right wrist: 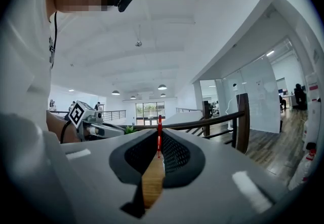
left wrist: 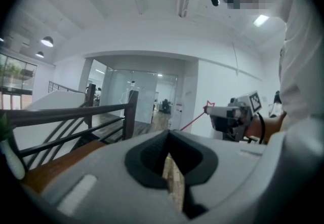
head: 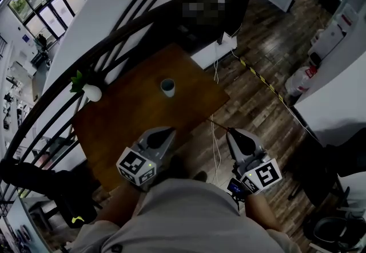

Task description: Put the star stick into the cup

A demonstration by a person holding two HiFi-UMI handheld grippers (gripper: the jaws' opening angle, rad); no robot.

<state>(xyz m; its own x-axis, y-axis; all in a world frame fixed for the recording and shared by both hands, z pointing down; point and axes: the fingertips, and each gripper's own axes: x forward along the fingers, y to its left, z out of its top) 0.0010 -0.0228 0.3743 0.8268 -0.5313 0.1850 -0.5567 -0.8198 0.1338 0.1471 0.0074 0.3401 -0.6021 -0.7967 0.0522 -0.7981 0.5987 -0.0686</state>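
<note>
Right gripper point(head: 233, 133) clamps the stick point(right wrist: 159, 126), left gripper point(head: 167, 131) is closed on nothing, cup point(head: 167, 87) is well ahead on the table point(head: 131, 117): centre stick over cup, tip it vertical, lower inside rim, then release.

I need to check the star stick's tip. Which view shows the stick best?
The left gripper view: it shows the star stick side-on, red star and shaft, sticking out of the right gripper. The right gripper view shows only the red shaft, end-on between its shut jaws. The head view shows just a faint thin line.
</note>
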